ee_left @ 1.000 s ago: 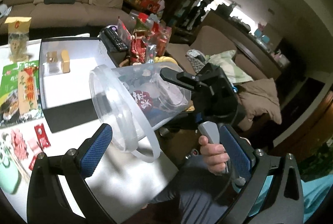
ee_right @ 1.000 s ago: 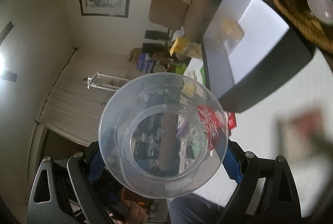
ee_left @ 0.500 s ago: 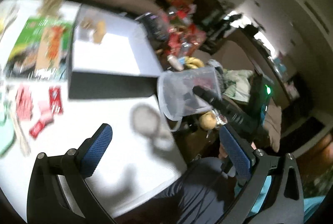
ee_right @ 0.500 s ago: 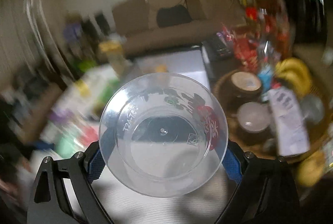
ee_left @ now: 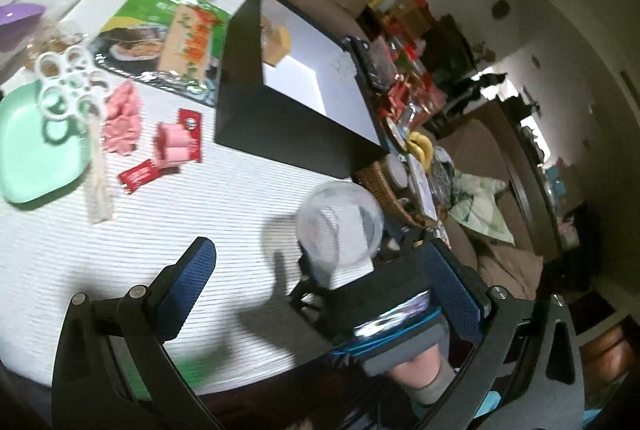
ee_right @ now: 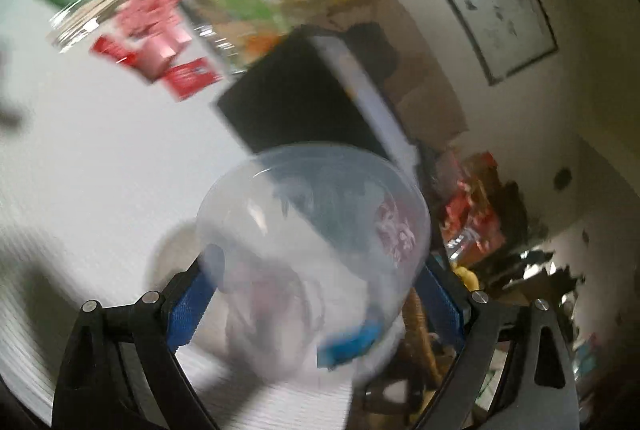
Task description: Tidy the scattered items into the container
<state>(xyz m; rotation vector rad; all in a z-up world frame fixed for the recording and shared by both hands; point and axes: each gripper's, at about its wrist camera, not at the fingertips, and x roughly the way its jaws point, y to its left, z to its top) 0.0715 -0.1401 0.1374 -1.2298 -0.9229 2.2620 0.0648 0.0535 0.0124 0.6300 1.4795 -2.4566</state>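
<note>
My right gripper (ee_right: 316, 294) is shut on a clear plastic tub (ee_right: 316, 226) with red print, held over the white table near its right edge. The tub also shows in the left wrist view (ee_left: 340, 222), just ahead of my left gripper (ee_left: 324, 278), which is open and empty. The black box with a white inside (ee_left: 304, 86) stands on the table beyond and holds small yellow blocks (ee_left: 276, 42). Red sachets (ee_left: 140, 174) and pink packets (ee_left: 172, 146) lie scattered left of the box.
A green plate (ee_left: 32, 150) with white rings (ee_left: 68, 78), wooden sticks (ee_left: 100, 182), a green food packet (ee_left: 168, 30) and a purple bowl (ee_left: 16, 22) lie at the left. A wicker basket (ee_left: 384, 186) with bananas stands beyond the right edge.
My right gripper has carried the tub down towards the table, turning it. My left gripper has swung back over the table, so the scattered items show again.
</note>
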